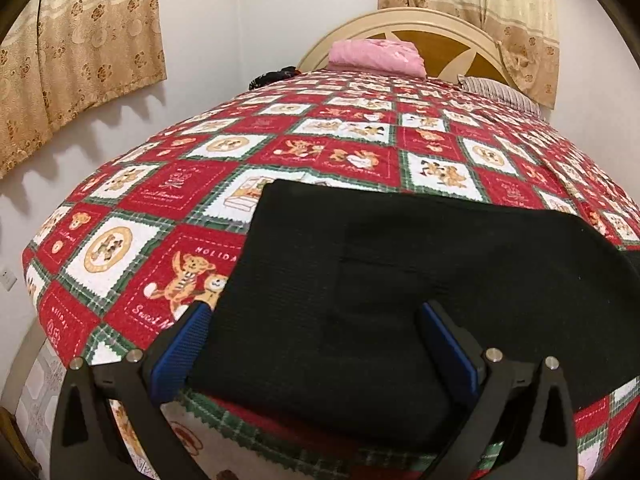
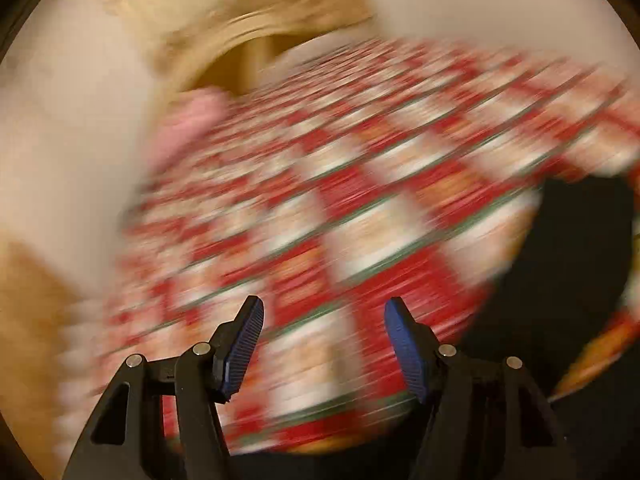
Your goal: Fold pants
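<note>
Black pants [image 1: 400, 272] lie folded flat on the red, white and green teddy-bear bedspread [image 1: 168, 192], near the bed's front edge. My left gripper [image 1: 316, 308] hovers over their near left part with its jaws wide open. One blue pad [image 1: 184, 344] is at the pants' left edge and the other is over the cloth; neither pinches the fabric. The right wrist view is heavily blurred. My right gripper [image 2: 324, 300] stands open over the bedspread [image 2: 320, 184] with nothing between its fingers. The pants [image 2: 560, 264] are a dark patch off to its right.
A folded pink cloth [image 1: 376, 54] rests at the cream headboard [image 1: 440, 26], with a striped pillow [image 1: 496, 90] to its right and a dark item [image 1: 276, 76] to its left. Beige curtains [image 1: 80, 60] hang on the wall. The bed's left edge drops to a tiled floor [image 1: 36, 400].
</note>
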Motion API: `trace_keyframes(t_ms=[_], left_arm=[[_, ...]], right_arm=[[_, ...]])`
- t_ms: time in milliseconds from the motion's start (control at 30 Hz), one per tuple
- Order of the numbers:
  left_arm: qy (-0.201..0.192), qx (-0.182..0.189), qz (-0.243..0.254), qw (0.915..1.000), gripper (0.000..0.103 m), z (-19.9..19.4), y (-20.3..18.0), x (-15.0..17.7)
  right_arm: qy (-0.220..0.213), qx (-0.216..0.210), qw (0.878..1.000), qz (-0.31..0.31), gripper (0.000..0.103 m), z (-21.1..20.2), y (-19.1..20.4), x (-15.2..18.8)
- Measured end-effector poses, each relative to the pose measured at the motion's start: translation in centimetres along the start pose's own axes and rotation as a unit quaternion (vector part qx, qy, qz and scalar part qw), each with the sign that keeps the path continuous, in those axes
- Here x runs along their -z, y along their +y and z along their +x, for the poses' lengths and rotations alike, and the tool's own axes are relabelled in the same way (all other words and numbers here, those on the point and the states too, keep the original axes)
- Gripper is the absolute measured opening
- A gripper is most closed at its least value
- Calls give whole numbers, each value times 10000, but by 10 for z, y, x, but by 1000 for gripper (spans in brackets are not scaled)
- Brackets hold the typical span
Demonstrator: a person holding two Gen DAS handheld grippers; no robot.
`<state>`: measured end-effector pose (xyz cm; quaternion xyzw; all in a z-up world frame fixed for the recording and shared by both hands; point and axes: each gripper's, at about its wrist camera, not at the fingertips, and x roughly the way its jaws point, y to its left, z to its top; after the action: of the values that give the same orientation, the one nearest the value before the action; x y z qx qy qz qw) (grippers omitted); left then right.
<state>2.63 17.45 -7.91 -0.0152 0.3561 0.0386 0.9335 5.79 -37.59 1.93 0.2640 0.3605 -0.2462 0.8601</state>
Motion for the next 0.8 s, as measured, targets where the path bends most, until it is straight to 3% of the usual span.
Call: trace_keyframes(t_ms=[100, 167, 333, 367, 400, 467, 533, 667, 800], left_arm=[[-5, -14, 6, 10000, 103, 0, -1, 0], [-3, -22, 4, 10000, 103, 0, -1, 0], [22, -49, 12, 10000, 103, 1, -1, -1], [21, -47, 5, 10000, 103, 0, -1, -1], [14, -54, 10, 10000, 103, 1, -1, -1], [-12, -66, 16, 10000, 103, 0, -1, -1], [-26, -62, 16, 10000, 103, 0, -1, -1], [-27, -72, 22, 10000, 103, 0, -1, 0], [-27, -82, 22, 10000, 103, 0, -2, -1]], right_arm=[[456, 1062, 9932, -105, 64, 26, -31, -24], [609, 1802, 9817, 0, 64, 39, -48, -27], [720, 2656, 9605, -411, 64, 59, -43, -27], [701, 2656, 9611, -276, 61, 60, -52, -29], [662, 2678, 9610, -193, 44, 57, -52, -27], [593, 2765, 9590, -187, 22, 48, -61, -25], [593, 2569, 9645, -135, 9, 42, -71, -25], [504, 1933, 9798, -107, 6, 28, -84, -25], [-2, 1150, 9933, -70, 5, -17, -90, -24]])
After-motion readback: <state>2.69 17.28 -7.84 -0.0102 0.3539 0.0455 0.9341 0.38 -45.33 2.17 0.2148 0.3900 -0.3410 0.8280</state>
